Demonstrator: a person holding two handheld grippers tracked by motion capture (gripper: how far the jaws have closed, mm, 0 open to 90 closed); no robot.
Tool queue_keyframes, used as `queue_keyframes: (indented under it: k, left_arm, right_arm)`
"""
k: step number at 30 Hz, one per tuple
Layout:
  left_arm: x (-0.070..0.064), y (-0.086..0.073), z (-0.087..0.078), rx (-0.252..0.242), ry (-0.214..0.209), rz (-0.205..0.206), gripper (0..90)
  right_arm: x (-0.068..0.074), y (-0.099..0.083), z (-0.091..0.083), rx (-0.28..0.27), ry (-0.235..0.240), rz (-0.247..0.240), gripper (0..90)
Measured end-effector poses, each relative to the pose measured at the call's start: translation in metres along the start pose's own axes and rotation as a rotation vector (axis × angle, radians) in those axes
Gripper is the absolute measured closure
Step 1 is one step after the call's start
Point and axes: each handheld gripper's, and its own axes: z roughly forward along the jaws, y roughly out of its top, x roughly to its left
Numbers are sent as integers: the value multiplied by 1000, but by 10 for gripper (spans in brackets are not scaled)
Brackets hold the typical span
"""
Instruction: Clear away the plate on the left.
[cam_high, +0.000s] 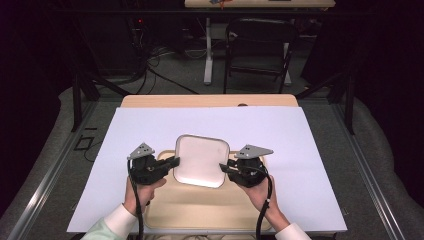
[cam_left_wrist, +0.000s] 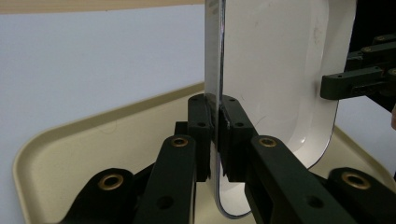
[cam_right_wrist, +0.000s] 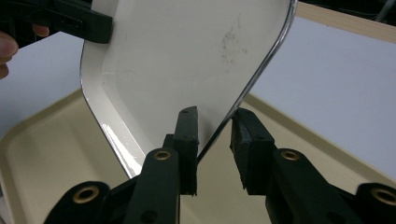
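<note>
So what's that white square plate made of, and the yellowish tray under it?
The white plate looks like glazed ceramic or hard plastic. It is glossy, with a bright shiny line along its thin rim, so I can't tell which. The beige tray looks like plastic, smooth but duller, with a softly rounded raised edge. Both tongs, left and right, are at the plate's edges.
</note>
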Motion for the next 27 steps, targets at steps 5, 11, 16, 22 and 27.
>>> queue_keyframes:
  k: [5, 11, 16, 22, 27]
  left_arm:
    - [-2, -3, 0, 15, -18, -12, 841]
    - [-6, -7, 0, 34, -40, -24, 836]
    - [-8, -9, 1, 50, -52, -27, 833]
    - [-10, -12, 2, 78, -61, -24, 828]
    - [-12, -15, 1, 93, -70, -23, 825]
  right_arm:
    - [0, -1, -5, 6, 9, 10, 728]
    - [-1, -4, -9, 22, 20, 26, 739]
    - [-1, -8, -12, 39, 24, 41, 744]
    - [-2, -11, -13, 70, 37, 61, 752]
    - [-2, -13, -13, 87, 42, 60, 756]
